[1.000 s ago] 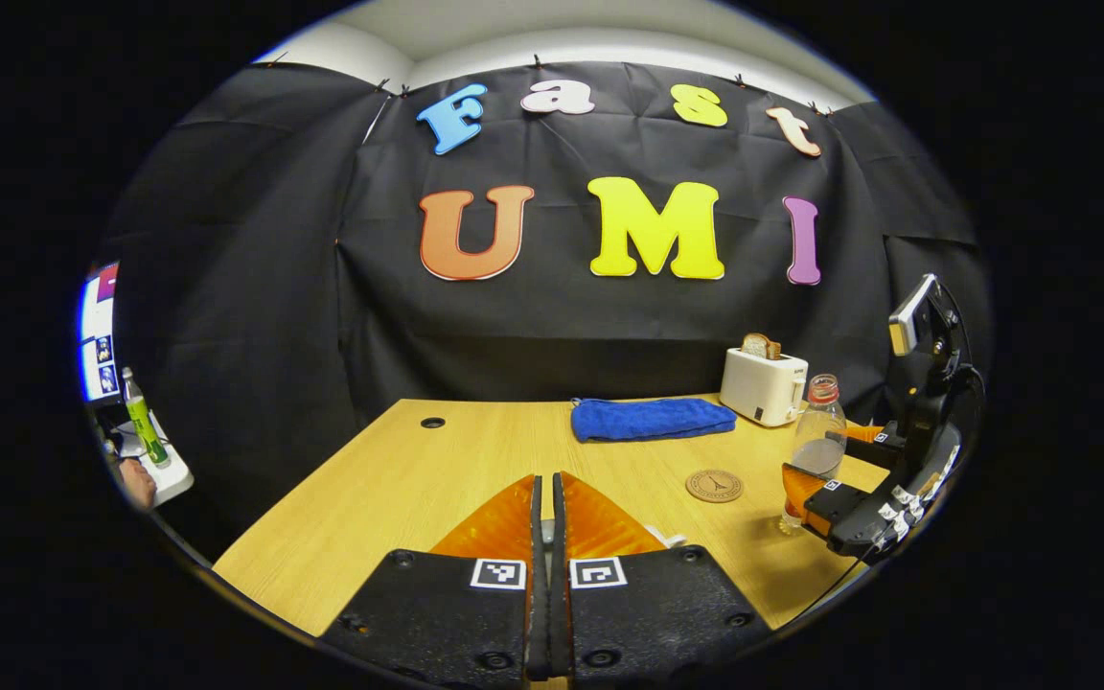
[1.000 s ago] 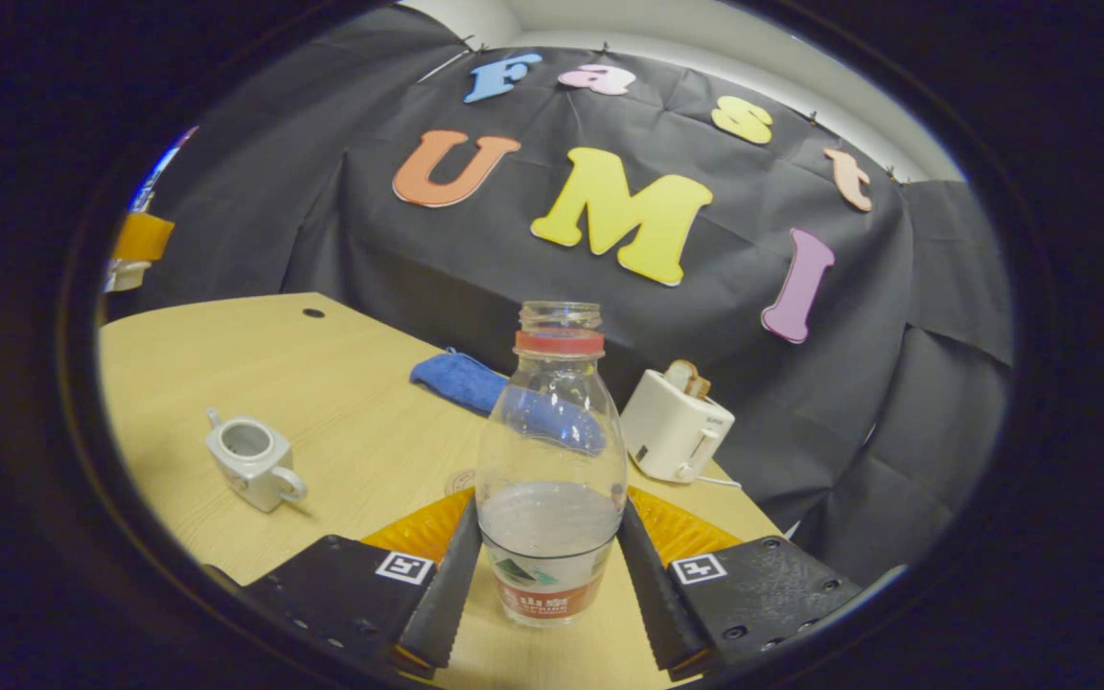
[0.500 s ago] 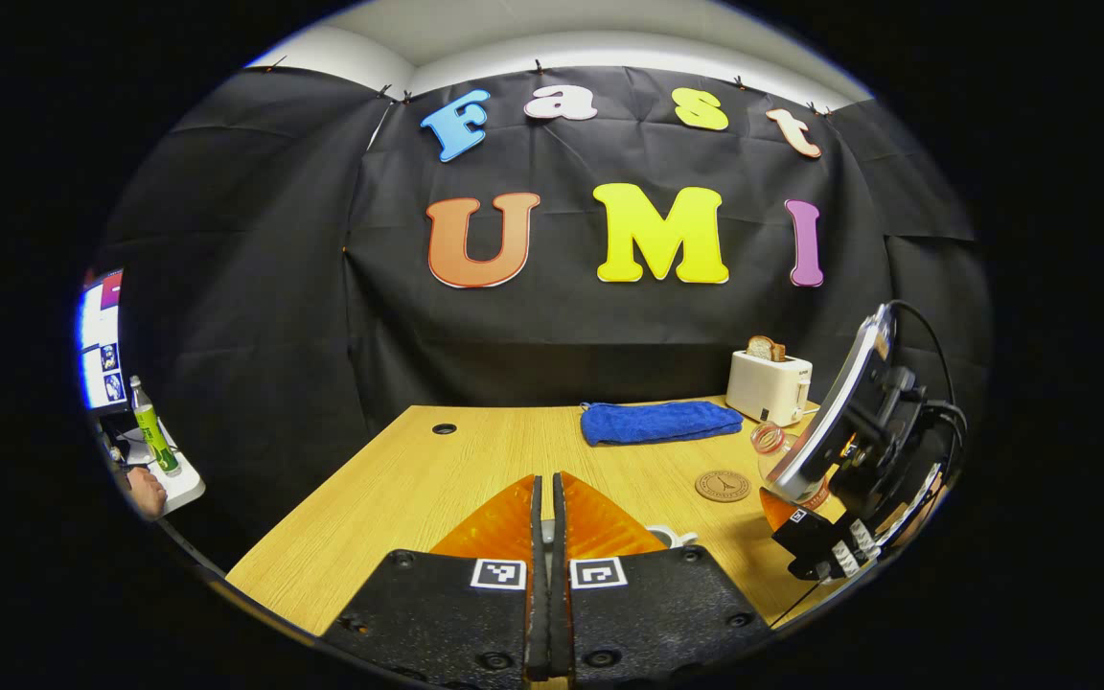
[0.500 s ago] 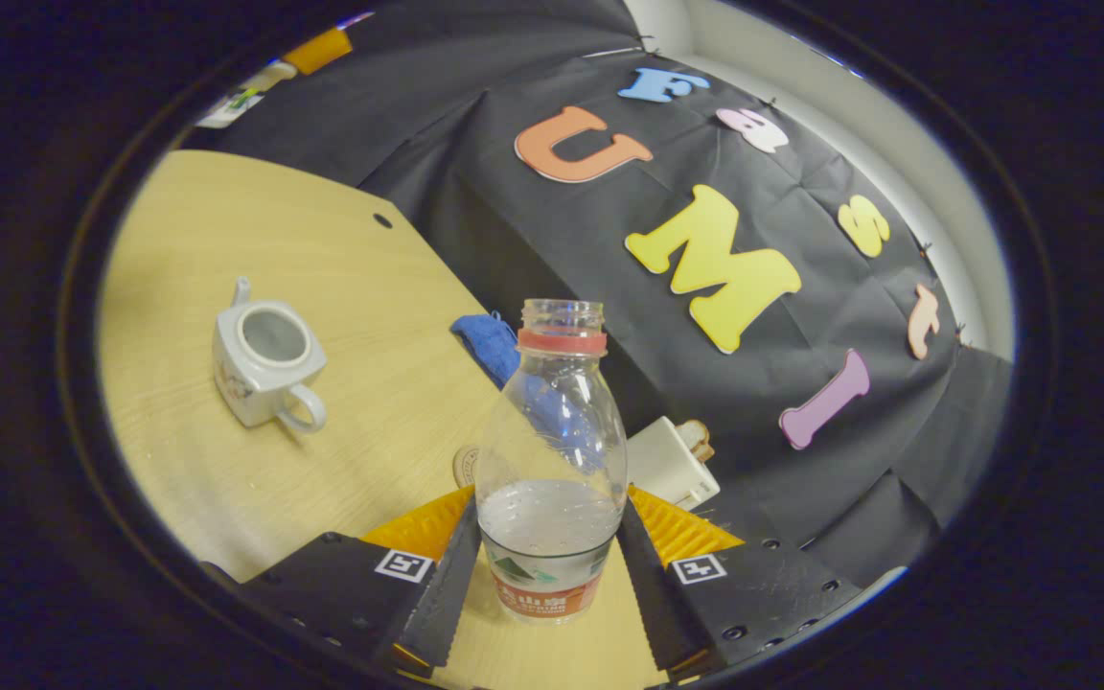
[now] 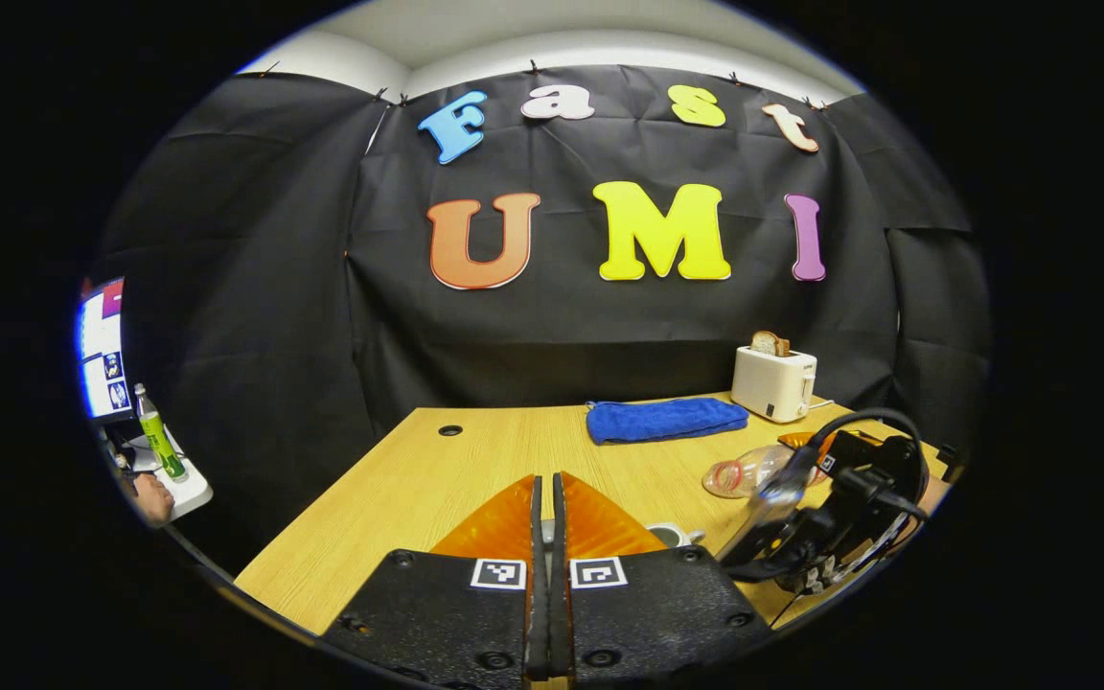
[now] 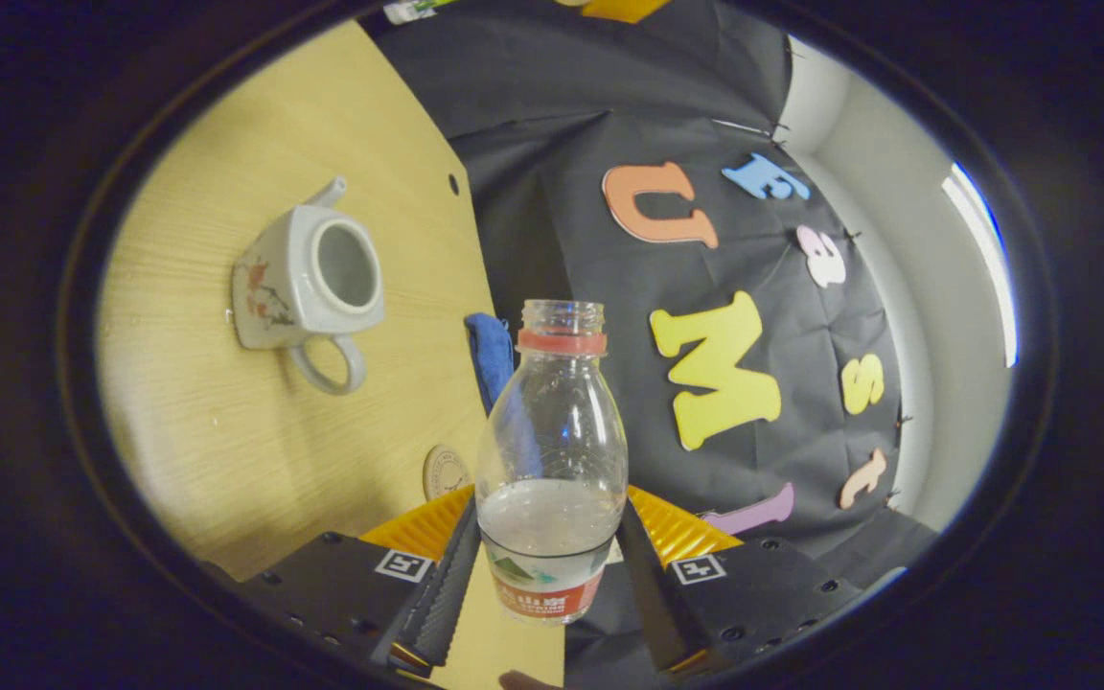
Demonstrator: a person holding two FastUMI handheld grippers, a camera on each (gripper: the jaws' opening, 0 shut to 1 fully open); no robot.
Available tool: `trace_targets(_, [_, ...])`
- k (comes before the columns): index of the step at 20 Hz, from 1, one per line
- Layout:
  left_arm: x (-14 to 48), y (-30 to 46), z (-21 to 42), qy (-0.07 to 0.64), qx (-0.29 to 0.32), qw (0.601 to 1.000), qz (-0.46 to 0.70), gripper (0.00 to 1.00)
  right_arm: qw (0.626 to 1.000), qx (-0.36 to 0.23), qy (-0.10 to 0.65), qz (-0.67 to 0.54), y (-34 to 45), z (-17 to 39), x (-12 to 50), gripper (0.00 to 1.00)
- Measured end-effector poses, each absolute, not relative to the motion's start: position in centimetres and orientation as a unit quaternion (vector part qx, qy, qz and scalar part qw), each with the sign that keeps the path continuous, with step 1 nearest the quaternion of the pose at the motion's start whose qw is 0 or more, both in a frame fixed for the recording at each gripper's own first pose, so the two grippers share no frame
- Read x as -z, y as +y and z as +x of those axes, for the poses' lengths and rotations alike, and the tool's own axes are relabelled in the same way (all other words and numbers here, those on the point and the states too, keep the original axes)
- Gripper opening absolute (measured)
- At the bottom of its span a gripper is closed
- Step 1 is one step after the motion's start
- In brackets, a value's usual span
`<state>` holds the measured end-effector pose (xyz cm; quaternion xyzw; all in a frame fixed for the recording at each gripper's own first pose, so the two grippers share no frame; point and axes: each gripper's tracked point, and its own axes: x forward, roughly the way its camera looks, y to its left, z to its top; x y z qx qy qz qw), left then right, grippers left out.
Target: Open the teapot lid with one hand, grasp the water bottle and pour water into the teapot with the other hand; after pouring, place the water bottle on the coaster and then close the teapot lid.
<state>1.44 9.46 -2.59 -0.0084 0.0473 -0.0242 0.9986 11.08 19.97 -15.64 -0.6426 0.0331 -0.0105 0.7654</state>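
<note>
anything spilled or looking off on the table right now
No spill shows on the table. The water bottle, clamped in the right gripper, is tipped toward the lidless teapot, as pouring needs. Nothing else stands out.

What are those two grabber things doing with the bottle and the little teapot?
A person is working two grippers. The right gripper clamps a water bottle and holds it tipped on its side over the table, mouth toward the open teapot. No water is coming out yet. The left gripper is closed; the lid it should be holding is hidden. The coaster waits nearby.
</note>
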Motion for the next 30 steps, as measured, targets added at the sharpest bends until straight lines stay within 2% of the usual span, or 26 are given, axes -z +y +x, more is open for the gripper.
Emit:
trace_targets(10, [2.4, 9.4, 1.4, 0.046, 0.025, 0.999, 0.0, 0.03, 0.647, -0.013, 0.007, -0.762, 21.0, 11.3, 15.6, 0.77])
trace_targets(15, [2.3, 9.4, 1.3, 0.045, 0.024, 0.999, -0.001, 0.03, 0.616, -0.014, -0.011, -0.787, 22.0, 11.6, 15.2, 0.75])
trace_targets(30, [2.7, 8.9, 1.3, 0.05, 0.031, 0.998, 0.015, 0.03, 0.518, 0.018, -0.076, -0.852, 23.7, 12.2, 12.2, 0.77])
